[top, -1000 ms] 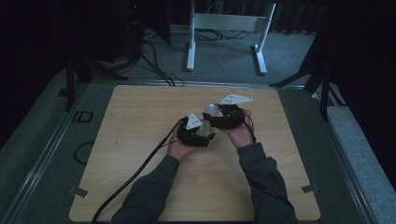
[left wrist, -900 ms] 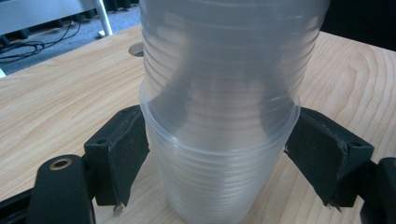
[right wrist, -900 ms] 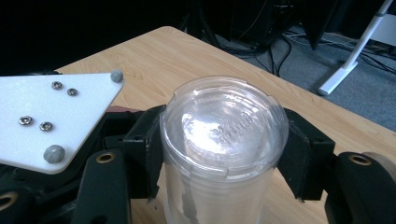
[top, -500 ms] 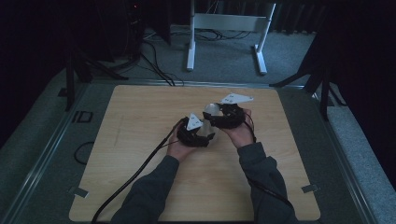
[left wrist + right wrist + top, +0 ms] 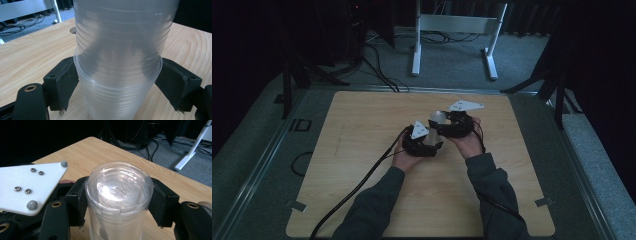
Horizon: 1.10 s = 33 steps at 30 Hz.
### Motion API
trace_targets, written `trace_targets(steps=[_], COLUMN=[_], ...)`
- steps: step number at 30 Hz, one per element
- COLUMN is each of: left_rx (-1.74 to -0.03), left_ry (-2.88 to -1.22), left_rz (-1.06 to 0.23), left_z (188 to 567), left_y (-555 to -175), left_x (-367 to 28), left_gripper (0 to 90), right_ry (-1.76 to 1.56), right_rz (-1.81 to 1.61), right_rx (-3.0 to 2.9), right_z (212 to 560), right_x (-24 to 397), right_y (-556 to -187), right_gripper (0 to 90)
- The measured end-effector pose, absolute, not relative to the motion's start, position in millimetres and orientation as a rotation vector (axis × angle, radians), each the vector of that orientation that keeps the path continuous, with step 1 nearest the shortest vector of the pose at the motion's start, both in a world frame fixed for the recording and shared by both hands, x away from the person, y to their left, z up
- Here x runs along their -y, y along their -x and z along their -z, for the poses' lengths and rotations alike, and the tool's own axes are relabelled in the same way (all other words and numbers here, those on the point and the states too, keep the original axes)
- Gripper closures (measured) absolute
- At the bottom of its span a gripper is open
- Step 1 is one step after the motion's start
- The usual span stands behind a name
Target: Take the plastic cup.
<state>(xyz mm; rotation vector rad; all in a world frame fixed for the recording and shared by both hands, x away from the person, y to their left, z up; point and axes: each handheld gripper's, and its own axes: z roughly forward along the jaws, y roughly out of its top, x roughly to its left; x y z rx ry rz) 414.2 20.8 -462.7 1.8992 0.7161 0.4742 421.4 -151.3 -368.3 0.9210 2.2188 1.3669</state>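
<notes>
Both pairs of jaws press on one stack of clear plastic cups (image 5: 117,62): the left gripper (image 5: 117,85) closed on a rim band low on the stack, the right gripper (image 5: 119,202) closed just under the upturned base at the far end. From above, the left gripper (image 5: 421,142) and right gripper (image 5: 454,124) sit close together near the middle of the table (image 5: 352,150), the stack (image 5: 438,119) bridging them, held off the wood, the right unit toward 2 o'clock of the left. Hands cradle each unit from below, cables trailing toward 6 o'clock. The risk, as judged from this grip: thin, slick walls may buckle if either squeeze tightens, or slide free if the grippers draw apart faster than the nested cups release. A pull could also strip off several cups at once, or twist the stack and spill it across the table
</notes>
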Motion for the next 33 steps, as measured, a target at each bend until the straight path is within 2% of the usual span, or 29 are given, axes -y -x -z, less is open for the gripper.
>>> trace_targets(steps=[19, 33], left_rx=[-0.705, -0.721], left_ry=[-1.922, -1.921], left_rz=[-0.510, -0.490], left_z=[463.7, 463.7], left_y=[-413.3, -413.3], left_x=[-20.2, -20.9], left_gripper=[21.3, 20.7], right_ry=[-0.907, -0.896], right_rz=[-1.377, -1.400], right_rx=[-2.203, -2.195], right_z=[366.0, 357.0], right_x=[150.1, 150.8], right_y=[-420.9, -421.1], right_gripper=[39.3, 40.0])
